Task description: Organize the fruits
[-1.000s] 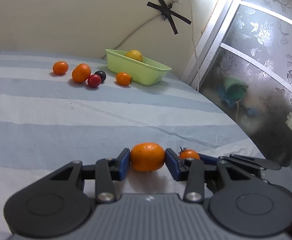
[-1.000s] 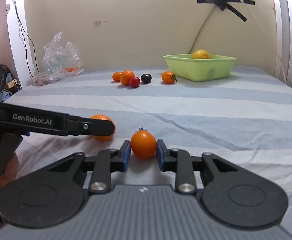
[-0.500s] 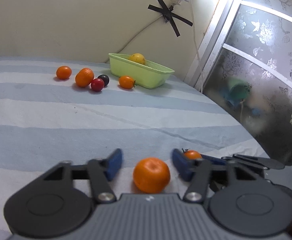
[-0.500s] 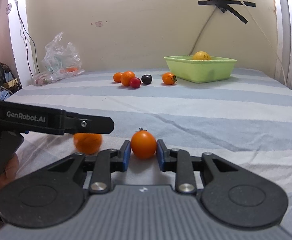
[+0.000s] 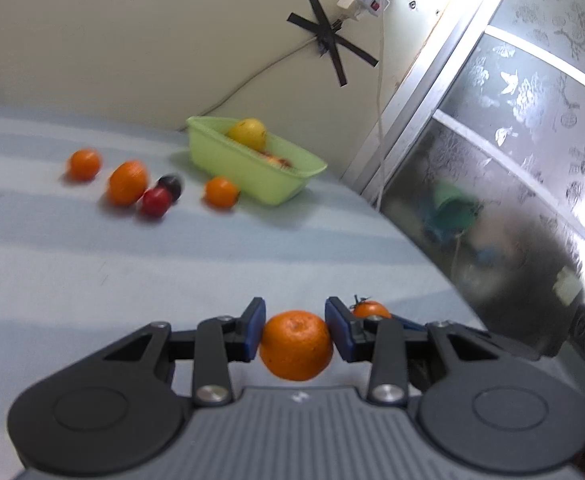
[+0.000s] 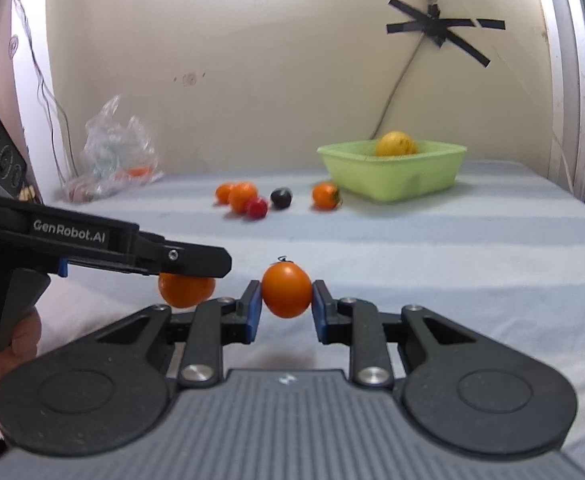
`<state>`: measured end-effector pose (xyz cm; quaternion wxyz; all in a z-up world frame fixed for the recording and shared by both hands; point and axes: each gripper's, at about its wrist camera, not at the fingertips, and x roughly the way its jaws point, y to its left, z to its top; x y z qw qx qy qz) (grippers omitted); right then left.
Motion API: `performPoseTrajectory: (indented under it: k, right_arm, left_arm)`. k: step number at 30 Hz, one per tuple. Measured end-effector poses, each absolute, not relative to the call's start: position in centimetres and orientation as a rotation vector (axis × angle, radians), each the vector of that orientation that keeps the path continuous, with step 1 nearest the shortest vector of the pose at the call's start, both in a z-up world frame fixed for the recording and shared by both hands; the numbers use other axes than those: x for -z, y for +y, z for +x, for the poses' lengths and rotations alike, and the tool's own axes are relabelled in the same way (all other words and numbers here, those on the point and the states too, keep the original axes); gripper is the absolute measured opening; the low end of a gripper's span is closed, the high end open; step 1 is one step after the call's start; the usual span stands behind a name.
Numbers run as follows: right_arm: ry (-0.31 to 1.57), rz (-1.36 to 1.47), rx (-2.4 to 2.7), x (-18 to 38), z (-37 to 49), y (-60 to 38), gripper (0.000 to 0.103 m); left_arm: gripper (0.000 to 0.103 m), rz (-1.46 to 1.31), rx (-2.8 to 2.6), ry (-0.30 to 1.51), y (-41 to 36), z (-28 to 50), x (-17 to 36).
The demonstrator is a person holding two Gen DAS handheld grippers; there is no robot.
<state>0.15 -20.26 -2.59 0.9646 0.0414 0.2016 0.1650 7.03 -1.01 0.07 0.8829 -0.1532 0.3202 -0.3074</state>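
1. Left wrist view: the left tongs [image 5: 295, 326], blue-padded, have just closed onto a round, dimpled orange mandarin [image 5: 296, 345], low centre.
2. Right wrist view: the right tongs [image 6: 285, 304] clamp a smooth, glossy orange tomato [image 6: 286, 289] at centre, above the striped blue bedsheet [image 6: 452, 248].
3. A pale green plastic tub [image 6: 392, 170] sits upper right.

Low wrist views toward shared basket [image 5: 252, 168]

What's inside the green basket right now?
The green basket holds a yellow fruit showing above the rim, plus something orange-red lower down, seen from the left wrist view. The basket's near wall hides the rest of the inside.
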Motion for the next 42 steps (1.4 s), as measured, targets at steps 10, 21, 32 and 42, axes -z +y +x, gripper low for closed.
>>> performPoseTrajectory:
  k: [10,21,32,42]
  right_arm:
    - [0.294,0.108,-0.265,-1.2,9.4,-25.1,0.029]
    - [0.377,0.177,-0.208,-0.7,21.2,-28.1,0.029]
    - [0.378,0.116,-0.191,0.7,22.6,-27.3,0.049]
    - [0.296,0.133,-0.187,-1.0,16.0,-27.5,0.05]
  left_arm:
    - [0.034,-0.353,0.647,0.57,-6.7,19.6,-4.3]
    - [0.034,-0.377,0.52,0.604,-10.0,29.5,-1.7]
    - [0.058,-0.341,0.501,0.641,-11.4,30.9,-0.8]
    - [0.058,-0.372,0.502,0.501,0.1,21.7,-6.1]
